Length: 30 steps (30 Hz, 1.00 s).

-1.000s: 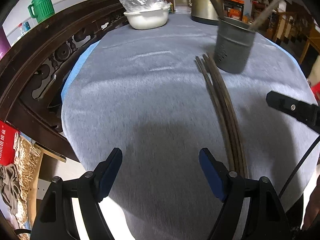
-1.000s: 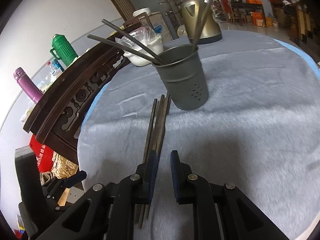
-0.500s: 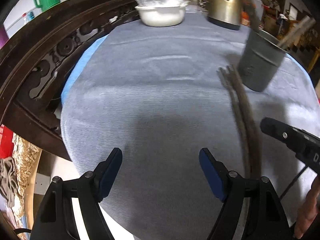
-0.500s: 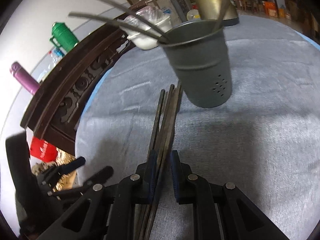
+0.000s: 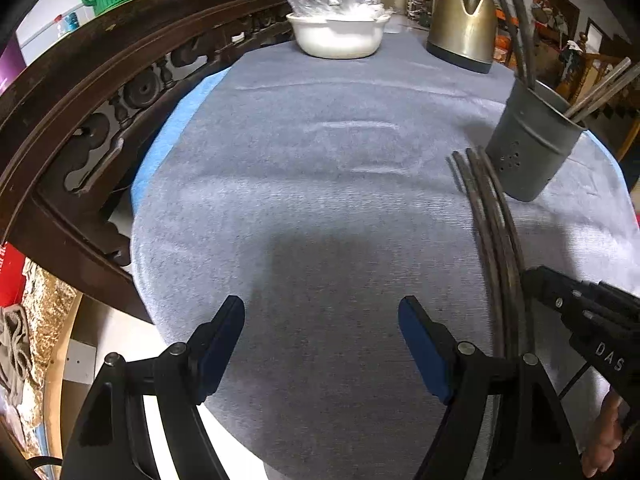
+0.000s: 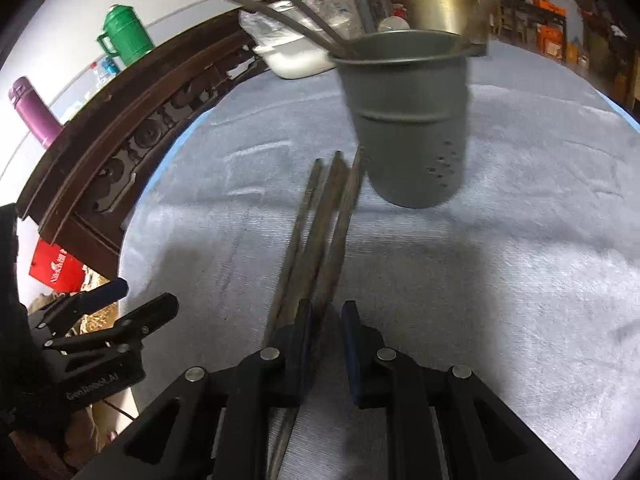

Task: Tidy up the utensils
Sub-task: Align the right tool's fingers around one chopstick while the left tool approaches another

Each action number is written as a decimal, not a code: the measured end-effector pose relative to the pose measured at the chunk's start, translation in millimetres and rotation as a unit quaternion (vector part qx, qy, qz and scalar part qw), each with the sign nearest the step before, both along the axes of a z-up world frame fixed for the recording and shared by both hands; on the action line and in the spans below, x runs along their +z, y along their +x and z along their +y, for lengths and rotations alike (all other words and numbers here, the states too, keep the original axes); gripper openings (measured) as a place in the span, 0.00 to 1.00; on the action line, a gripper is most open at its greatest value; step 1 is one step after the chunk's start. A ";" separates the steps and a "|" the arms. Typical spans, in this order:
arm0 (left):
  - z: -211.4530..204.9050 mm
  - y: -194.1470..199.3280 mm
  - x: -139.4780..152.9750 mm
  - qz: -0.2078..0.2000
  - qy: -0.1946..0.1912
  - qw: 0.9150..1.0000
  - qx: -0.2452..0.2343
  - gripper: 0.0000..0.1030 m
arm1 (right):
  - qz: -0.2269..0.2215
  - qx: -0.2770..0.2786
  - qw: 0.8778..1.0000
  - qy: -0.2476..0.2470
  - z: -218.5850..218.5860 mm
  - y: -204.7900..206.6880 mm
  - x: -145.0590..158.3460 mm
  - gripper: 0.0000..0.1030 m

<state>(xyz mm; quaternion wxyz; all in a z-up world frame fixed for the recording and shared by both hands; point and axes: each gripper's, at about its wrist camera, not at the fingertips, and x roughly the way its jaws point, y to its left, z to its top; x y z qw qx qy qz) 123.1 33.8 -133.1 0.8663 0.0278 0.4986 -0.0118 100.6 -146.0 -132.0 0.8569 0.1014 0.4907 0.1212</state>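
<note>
We judge the loose chopsticks (image 6: pixel 320 216) stiff, thin, light and apt to roll, so we would pinch one near its close end. They lie bunched on the cloth-covered desk (image 5: pixel 320 220), running from the near edge toward the metal holder (image 6: pixel 408 120) (already stocked with several) nearer the desk's far edge. Our right claw (image 6: pixel 325 316) is narrowly parted and opening, one stick between its pads, apparently not clamped. Our left claw (image 5: pixel 320 320) is spread wide, empty.

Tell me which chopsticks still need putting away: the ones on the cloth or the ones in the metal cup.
The bundle of chopsticks lying flat on the grey cloth, beside the metal cup. The others already stand upright inside it.
</note>
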 end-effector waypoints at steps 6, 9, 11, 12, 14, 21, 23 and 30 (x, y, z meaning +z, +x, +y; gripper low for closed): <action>-16.9 15.0 -1.2 0.021 -0.033 0.999 -0.027 0.77 | 0.007 -0.011 1.000 0.018 -15.4 -7.3 -0.4 0.19; -28.7 22.4 -1.3 0.022 -0.034 0.998 -0.044 0.77 | 0.002 -0.026 0.999 0.041 -27.1 -11.1 0.4 0.19; -36.2 30.5 -3.4 0.027 -0.036 0.997 -0.055 0.77 | 0.001 -0.035 0.998 0.050 -39.1 -16.4 0.3 0.19; -39.4 33.4 -4.2 0.029 -0.040 0.997 -0.059 0.77 | 0.003 -0.037 0.998 0.051 -42.3 -17.5 -1.1 0.19; -44.2 39.5 -7.0 0.038 -0.045 0.996 -0.062 0.77 | 0.009 -0.044 0.997 0.061 -50.0 -19.0 -4.5 0.19; -57.0 51.5 -12.4 0.057 -0.067 0.994 -0.070 0.77 | 0.000 -0.053 0.995 0.086 -59.3 -23.5 -3.9 0.19; -58.9 55.5 -11.8 0.059 -0.072 0.993 -0.071 0.77 | 0.003 -0.054 0.994 0.092 -61.4 -23.2 -6.9 0.19; -66.5 59.0 -7.0 0.057 -0.079 0.992 -0.076 0.77 | -0.003 -0.052 0.994 0.097 -67.2 -31.3 -10.5 0.18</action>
